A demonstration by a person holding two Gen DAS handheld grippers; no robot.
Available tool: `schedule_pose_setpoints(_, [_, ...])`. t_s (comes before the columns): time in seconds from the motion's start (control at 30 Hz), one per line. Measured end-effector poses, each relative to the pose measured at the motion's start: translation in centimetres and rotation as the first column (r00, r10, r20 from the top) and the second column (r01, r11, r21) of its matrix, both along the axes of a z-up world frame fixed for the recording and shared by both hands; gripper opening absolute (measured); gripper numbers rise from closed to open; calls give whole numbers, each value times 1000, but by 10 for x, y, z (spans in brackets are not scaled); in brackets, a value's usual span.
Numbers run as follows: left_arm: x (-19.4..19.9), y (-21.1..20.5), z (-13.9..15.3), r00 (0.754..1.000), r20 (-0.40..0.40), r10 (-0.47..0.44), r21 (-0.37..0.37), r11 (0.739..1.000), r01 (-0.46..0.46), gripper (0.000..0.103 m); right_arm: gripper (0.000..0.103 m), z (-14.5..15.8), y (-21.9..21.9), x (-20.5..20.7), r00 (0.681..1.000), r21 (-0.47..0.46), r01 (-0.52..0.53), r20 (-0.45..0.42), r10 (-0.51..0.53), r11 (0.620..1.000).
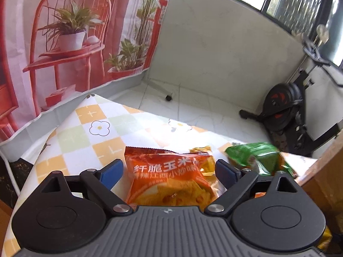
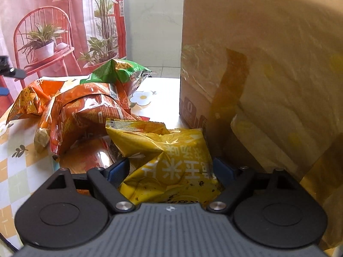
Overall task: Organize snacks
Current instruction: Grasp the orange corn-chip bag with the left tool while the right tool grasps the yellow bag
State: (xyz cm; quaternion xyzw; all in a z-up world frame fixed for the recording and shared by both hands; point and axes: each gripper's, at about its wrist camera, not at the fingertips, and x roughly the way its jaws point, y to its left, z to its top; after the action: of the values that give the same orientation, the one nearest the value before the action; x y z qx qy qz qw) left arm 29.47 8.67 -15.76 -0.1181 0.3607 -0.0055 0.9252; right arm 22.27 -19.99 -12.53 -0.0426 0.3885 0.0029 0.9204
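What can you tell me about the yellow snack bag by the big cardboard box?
The yellow snack bag is a shiny, crinkled foil packet with white printed characters that read upside down from this view. Its crimped top edge points away from the camera. It lies on the table between the open blue pads of the right gripper, beside the cardboard box, with orange snack bags just behind it. Whether the pads touch it is unclear.

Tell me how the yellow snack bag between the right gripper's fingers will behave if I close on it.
The yellow snack bag looks puffed and creased, so it will probably squash and crinkle rather than stay stiff. Its glossy film may slip between the pads. It is likely light for its size, and the contents could crush under a hard squeeze.
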Motion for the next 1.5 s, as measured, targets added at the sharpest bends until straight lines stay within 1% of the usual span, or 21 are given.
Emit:
schedule_pose_setpoints(0.1, [15,-2,-14,999,-55,-1,32,999,3,95,87,-1,0,-1,1000,-2,-1,3,1,1000])
schedule_pose_setpoints(0.13, [18,-2,-18,998,-61,-11,37,999,13,99,87,-1,0,-1,1000,-4,-2,4,2,1000])
schedule_pose_setpoints(0.2, [18,1,-26,997,-69,-15,25,1000,16,103,87,-2,-1,-3,1000,-4,-3,6,3,1000])
schedule_pose_setpoints(0.33, [16,17,-41,994,-105,-25,-107,994,14,103,87,-2,-2,-4,1000,-2,-7,10,7,1000])
schedule_pose_setpoints(0.47, [9,25,-48,994,-106,-23,-162,987,5,103,87,-3,-1,-4,1000,-5,-6,12,6,1000])
schedule_pose_setpoints(0.5, [8,26,-49,994,-109,-28,-175,984,8,100,87,-3,0,-5,1000,-7,-5,13,5,1000])
schedule_pose_setpoints(0.53, [6,26,-50,994,-104,-36,-195,981,15,91,87,-3,0,-5,1000,-8,-5,14,5,1000])
schedule_pose_setpoints(0.57, [3,27,-50,995,-90,-47,-223,974,26,87,87,-3,0,-6,1000,-9,-4,14,4,1000])
schedule_pose_setpoints(0.6, [0,28,-49,996,-80,-43,-230,973,23,83,87,-3,0,-6,1000,-9,-5,13,5,1000])
schedule_pose_setpoints(0.63, [-1,28,-47,997,-75,-36,-223,975,18,78,87,-3,0,-7,1000,-10,-5,12,5,1000])
schedule_pose_setpoints(0.73, [-11,29,-43,998,-57,-29,-191,981,17,71,87,-3,-1,-9,1000,-9,-5,7,5,1000])
schedule_pose_setpoints(0.83, [-25,26,-38,998,-45,-44,-119,992,38,70,87,-4,-2,-12,1000,-4,-5,-1,5,1000])
schedule_pose_setpoints(0.93, [-43,25,-35,997,-41,-63,-78,995,59,70,87,-2,-2,-15,1000,-9,-14,0,14,1000])
schedule_pose_setpoints(1.03, [-66,20,-31,995,-37,-93,-23,995,93,70,87,-1,-3,-17,1000,8,-12,-3,12,1000])
schedule_pose_setpoints(1.13, [-87,21,-29,995,-35,-88,-21,996,88,70,86,0,-5,-20,1000,39,-25,-7,25,999])
schedule_pose_setpoints(1.3, [-112,22,-28,998,-17,-62,-56,997,61,70,83,3,-3,-27,999,54,-37,-7,38,998])
schedule_pose_setpoints(1.37, [-122,21,-29,998,-17,-68,-67,996,67,70,82,4,-3,-31,999,70,-36,-13,37,997])
schedule_pose_setpoints(1.5, [-139,10,-32,996,-21,-87,-46,995,86,70,82,7,0,-39,998,84,-48,-24,50,995])
